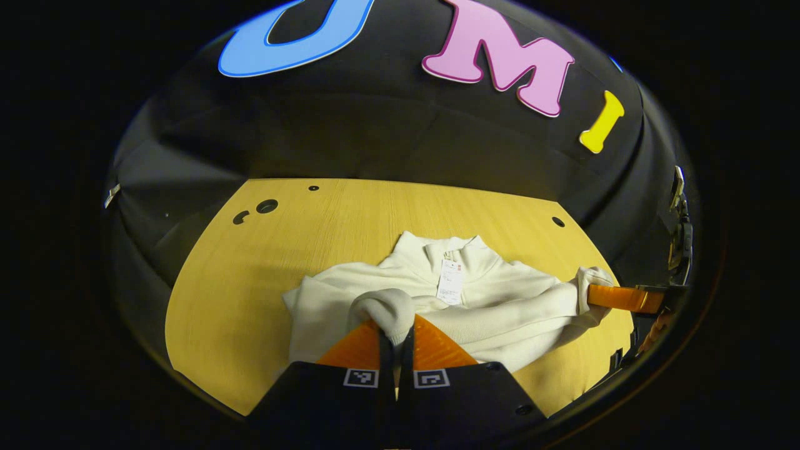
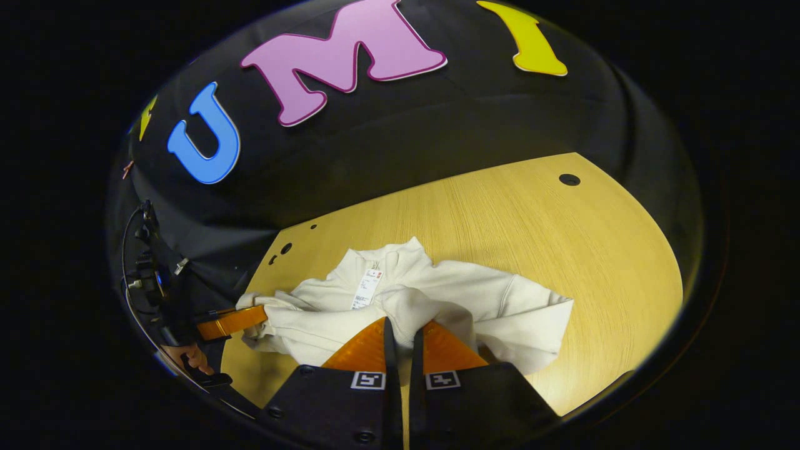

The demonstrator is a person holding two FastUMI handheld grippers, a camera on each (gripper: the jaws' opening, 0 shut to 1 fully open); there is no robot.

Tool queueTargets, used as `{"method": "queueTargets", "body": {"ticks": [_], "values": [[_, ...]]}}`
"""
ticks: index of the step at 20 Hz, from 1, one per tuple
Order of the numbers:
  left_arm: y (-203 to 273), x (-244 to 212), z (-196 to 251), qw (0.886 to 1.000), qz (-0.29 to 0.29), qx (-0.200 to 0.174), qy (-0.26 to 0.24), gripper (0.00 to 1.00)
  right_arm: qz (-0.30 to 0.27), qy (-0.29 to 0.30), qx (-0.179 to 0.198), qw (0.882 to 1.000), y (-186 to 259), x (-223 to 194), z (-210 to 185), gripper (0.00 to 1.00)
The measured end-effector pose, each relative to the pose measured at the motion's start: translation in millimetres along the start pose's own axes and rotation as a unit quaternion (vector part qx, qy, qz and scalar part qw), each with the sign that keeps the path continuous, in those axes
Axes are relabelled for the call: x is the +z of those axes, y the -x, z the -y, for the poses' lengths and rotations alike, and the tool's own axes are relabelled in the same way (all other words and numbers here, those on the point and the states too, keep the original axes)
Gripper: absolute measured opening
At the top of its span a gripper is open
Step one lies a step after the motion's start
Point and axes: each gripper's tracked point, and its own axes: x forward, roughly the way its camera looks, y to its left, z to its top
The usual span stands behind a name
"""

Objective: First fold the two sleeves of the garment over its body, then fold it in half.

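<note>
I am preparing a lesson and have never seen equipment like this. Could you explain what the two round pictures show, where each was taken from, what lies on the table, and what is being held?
There is no robot here: a person holds a hand-held two-finger gripper in each hand. Each carries a wide-angle camera that looks forward along its own fingers, so each round picture is one gripper's view.

On the light wooden table lies a cream long-sleeved sweatshirt with a white paper tag at its collar.

In the left gripper view, the left gripper is shut on a bunched cuff of one sleeve, over the body. In the right gripper view, the right gripper pinches the other sleeve likewise. Each view also catches the other gripper at the side, and the right gripper view shows part of the person's hand.

The half fold is not yet done.
</note>
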Motion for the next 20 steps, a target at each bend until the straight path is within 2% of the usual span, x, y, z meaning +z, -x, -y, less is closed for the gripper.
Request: {"method": "queueTargets", "body": {"ticks": [4, 10, 20], "values": [[-29, 1, -5, 1.000, -0.014, 0.012, 0.010, 0.06, -0.014, 0.004, -0.012, 1.000, -30, -2, 10, 0.08], [-75, -13, -9, 0.998, -0.057, 0.035, -0.011, 0.06, -0.056, 0.016, -0.034, 0.998, -67, -25, 28, 0.08], [-103, -29, -12, 0.994, -0.091, 0.050, -0.026, 0.06, -0.085, 0.016, -0.053, 0.995, -97, -42, 40, 0.10]]}}
